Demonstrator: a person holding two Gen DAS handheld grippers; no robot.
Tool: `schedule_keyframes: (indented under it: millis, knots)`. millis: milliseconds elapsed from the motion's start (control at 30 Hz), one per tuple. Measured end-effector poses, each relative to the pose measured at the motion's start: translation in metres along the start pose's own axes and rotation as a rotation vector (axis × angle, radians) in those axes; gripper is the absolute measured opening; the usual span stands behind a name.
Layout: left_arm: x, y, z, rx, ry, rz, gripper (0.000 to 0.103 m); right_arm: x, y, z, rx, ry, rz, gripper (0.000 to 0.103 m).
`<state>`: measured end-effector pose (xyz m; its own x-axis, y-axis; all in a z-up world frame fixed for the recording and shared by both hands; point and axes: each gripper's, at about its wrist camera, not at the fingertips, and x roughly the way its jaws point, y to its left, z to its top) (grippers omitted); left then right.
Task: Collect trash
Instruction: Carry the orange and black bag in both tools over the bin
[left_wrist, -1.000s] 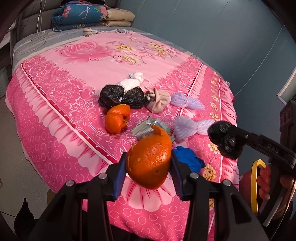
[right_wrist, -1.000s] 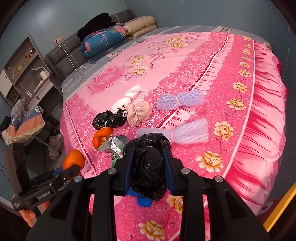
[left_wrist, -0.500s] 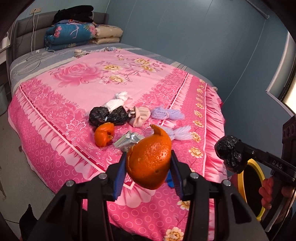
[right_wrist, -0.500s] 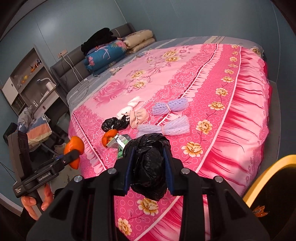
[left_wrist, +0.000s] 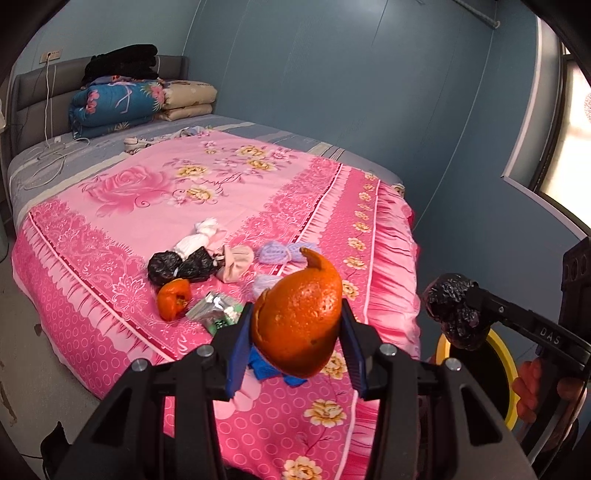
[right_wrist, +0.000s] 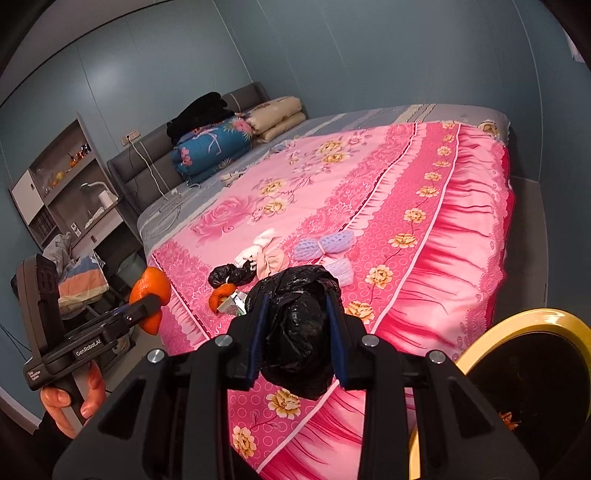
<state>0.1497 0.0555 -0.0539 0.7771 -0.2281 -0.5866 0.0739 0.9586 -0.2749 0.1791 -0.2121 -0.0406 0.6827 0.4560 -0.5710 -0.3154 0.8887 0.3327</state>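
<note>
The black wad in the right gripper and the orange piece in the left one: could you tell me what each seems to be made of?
Black wad: seemingly thin plastic film, like a bin bag, glossy and crumpled into sharp shiny creases.
Orange piece: apparently citrus peel, with dimpled, slightly shiny skin, a torn curled edge and a hollow cupped shape.

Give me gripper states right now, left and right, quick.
Left gripper: closed on the orange peel.
Right gripper: closed on the crumpled black plastic bag.
</note>
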Motion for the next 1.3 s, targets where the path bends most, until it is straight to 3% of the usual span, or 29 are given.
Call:
schedule_keyframes:
  millis: [700, 1300]
  knots:
    - [-0.022, -0.092, 0.010, 0.112, -0.066, -0.107, 0.042, -0.099, -0.044, 0.013, 0.061, -0.237, -0.081, 0.030]
    - [-0.005, -0.165, 0.002, 0.231, -0.039, -0.231, 0.042, -0.144, -0.073, 0.008, 0.114, -0.313, -0.175, 0.030]
